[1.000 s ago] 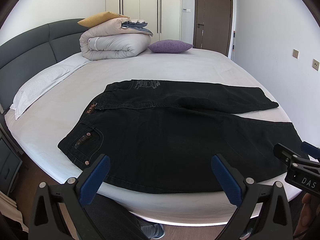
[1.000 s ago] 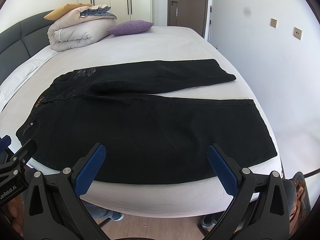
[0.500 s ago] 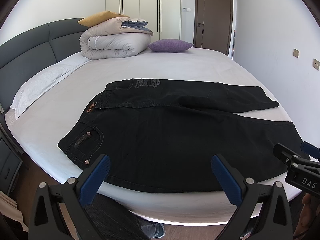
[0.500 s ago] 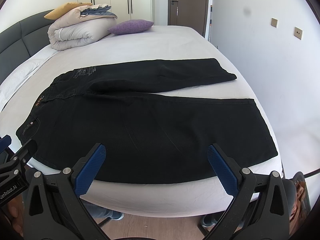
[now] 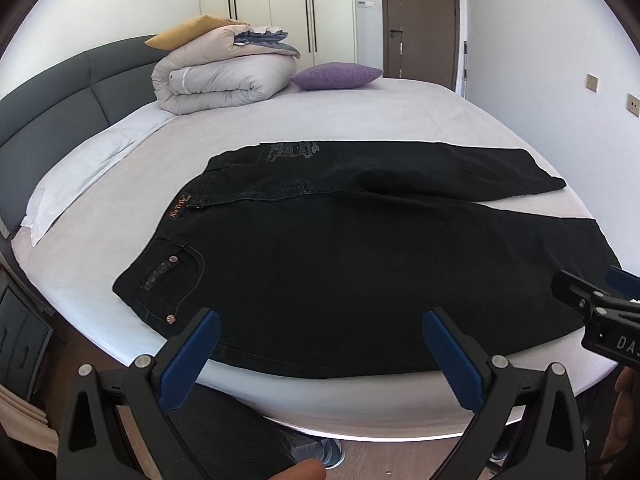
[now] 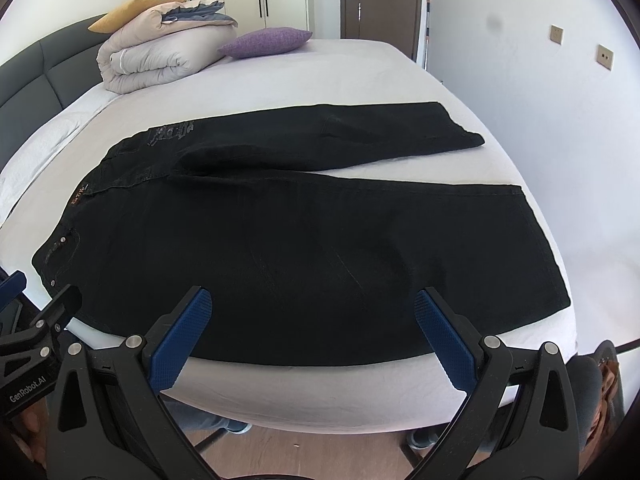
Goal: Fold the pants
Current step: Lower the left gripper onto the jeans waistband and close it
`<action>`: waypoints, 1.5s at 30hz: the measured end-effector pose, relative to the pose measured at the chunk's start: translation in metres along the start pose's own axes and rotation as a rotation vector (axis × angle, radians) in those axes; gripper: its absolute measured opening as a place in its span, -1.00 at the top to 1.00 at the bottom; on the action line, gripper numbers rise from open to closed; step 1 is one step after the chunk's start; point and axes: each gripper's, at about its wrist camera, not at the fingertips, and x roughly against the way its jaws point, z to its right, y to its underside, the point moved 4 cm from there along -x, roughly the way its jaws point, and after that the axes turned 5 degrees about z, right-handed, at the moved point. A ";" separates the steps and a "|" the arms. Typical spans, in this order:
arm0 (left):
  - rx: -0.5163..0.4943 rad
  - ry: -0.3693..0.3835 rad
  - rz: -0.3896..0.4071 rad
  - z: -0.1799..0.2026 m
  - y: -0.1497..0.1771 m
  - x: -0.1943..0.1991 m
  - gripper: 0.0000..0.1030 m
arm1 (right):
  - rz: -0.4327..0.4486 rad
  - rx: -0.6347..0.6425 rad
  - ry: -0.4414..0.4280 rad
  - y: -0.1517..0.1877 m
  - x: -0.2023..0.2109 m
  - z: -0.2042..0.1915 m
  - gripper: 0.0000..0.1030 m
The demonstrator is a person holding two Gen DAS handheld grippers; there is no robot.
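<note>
**Pants laid flat, both grippers spread and empty at the bed edge**

While no fold has yet been made, the pants (image 5: 360,264) lie spread on the white sheet of the bed (image 5: 360,112), close to its near edge, waistband to the left and hems to the right. The two legs are splayed apart, a wedge of sheet showing between them towards the hems. The near leg runs along the bed edge; the far leg angles away behind it. This layout puts the waist within reach of the left gripper (image 5: 320,344) and the hem end within reach of the right gripper (image 6: 312,320), which appears to be why each is stationed where it is.

The left gripper is released, jaws wide, nothing between them, held off the bed in front of the near leg. The right gripper is likewise released and empty, facing the same leg from further right. Neither touches the cloth.

A rolled duvet (image 5: 224,80) and a purple cushion (image 5: 336,75) sit at the far side, well apart from the pants.

Judgement: the task is at its start. The likely first step is to lay one leg over the other. Thick denim should hold a crease but may drag the sheet.
</note>
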 end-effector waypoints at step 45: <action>-0.626 0.155 -0.466 -0.101 -0.207 -0.397 -0.65 | -0.100 -0.040 -0.538 -0.043 -0.159 0.048 -0.49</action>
